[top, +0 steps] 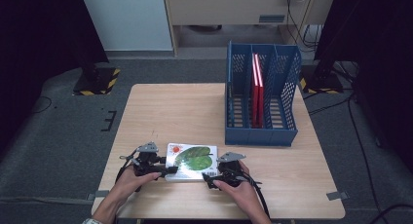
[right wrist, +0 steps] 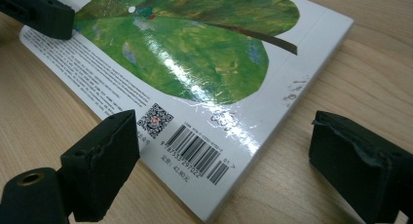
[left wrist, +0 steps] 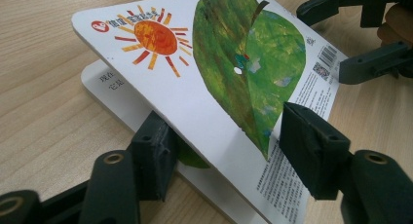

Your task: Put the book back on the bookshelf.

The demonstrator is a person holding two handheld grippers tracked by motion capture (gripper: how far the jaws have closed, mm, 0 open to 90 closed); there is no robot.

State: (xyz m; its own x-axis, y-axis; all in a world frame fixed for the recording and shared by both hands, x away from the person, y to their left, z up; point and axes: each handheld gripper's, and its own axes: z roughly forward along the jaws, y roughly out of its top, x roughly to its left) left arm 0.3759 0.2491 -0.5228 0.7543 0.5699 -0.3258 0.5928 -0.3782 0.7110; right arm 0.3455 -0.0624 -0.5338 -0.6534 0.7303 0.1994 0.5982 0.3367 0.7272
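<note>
Book [left wrist: 229, 87] near corner cut off by frame bottom; cover small print (perhaps blurb) too blurred to read.

The book [top: 191, 162] lies on the table [top: 165, 112], near its front edge. Behind the book and to its right stands the file rack [top: 262, 95], with two thin folders [top: 257, 90] upright in its middle compartment. The left gripper [top: 165, 170] sits at the book's left edge, the right gripper [top: 208, 177] at the book's front right corner.
</note>
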